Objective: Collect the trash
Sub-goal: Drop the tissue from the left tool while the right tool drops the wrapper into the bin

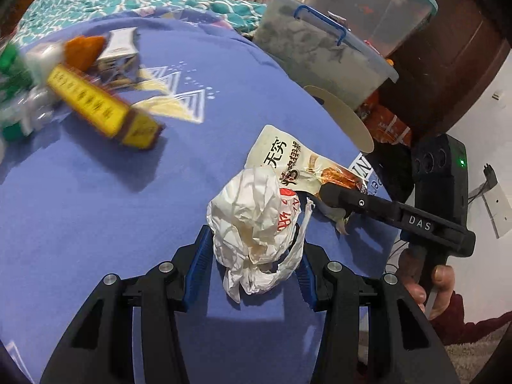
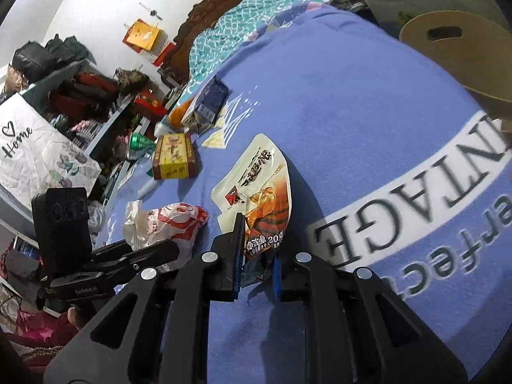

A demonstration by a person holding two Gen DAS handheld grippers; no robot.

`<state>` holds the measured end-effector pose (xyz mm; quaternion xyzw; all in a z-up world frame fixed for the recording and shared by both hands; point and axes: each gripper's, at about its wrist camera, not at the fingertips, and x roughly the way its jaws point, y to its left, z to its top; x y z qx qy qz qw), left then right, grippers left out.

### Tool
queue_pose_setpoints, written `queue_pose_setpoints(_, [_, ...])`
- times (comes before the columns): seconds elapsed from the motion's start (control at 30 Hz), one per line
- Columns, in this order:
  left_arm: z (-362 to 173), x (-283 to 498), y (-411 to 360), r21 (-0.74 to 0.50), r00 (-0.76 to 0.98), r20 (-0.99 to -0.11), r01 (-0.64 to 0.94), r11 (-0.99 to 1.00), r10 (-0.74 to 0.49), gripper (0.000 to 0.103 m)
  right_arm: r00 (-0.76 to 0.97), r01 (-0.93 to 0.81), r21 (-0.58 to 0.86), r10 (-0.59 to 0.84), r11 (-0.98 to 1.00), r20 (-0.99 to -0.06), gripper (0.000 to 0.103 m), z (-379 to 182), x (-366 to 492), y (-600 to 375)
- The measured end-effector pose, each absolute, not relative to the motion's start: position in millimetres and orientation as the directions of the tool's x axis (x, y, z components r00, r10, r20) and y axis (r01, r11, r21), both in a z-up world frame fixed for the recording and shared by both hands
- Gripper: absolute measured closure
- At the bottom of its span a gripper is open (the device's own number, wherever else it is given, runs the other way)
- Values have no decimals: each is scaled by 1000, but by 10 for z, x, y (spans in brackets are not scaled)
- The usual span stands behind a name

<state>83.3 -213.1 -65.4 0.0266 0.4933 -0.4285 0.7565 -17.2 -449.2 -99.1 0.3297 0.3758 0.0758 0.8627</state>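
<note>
From the left wrist, the left gripper (image 1: 254,252) clamps the crumpled white bag (image 1: 256,224), just beside the snack pouch (image 1: 281,156) on the purple cloth (image 1: 128,208). From the right wrist, the right gripper (image 2: 257,256) pinches that pouch's near edge beside the bag; judging by this, lift both together and keep them squeezed.

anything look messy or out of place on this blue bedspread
Yes, litter lies scattered on the blue bedspread: a yellow box, a small carton and a green can lie near its far edge. The left hand-held gripper grips a crumpled plastic bag; the right hand-held gripper pinches a snack wrapper.
</note>
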Motion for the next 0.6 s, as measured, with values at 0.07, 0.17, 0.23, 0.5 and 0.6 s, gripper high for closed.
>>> queue_pose_setpoints(0.07, [-627,875,-2289,-392,124,-767,688,611,-630,57,724,134,626,356,768,-591,86,-958,-204,-4594])
queue_pose_setpoints(0.17, [-580,950,-2598,-398,94,-762,712,578,-640,57,756,168,632,312,757,-575,86,-912,-285,-4818])
queue_pose_setpoints(0.23, [-558,989,-2818,-398,77,-762,729,557,-644,57,778,197,632,272,750,-566,86,-878,-330,-4999])
queue_pose_setpoints(0.5, [-539,1145,-3904,-389,-6,-774,793,468,-634,57,836,321,641,109,697,-538,86,-805,-499,-5802])
queue_pose_setpoints(0.6, [-565,1205,-4273,-397,-38,-775,807,438,-631,57,846,348,667,85,658,-526,86,-834,-503,-6082])
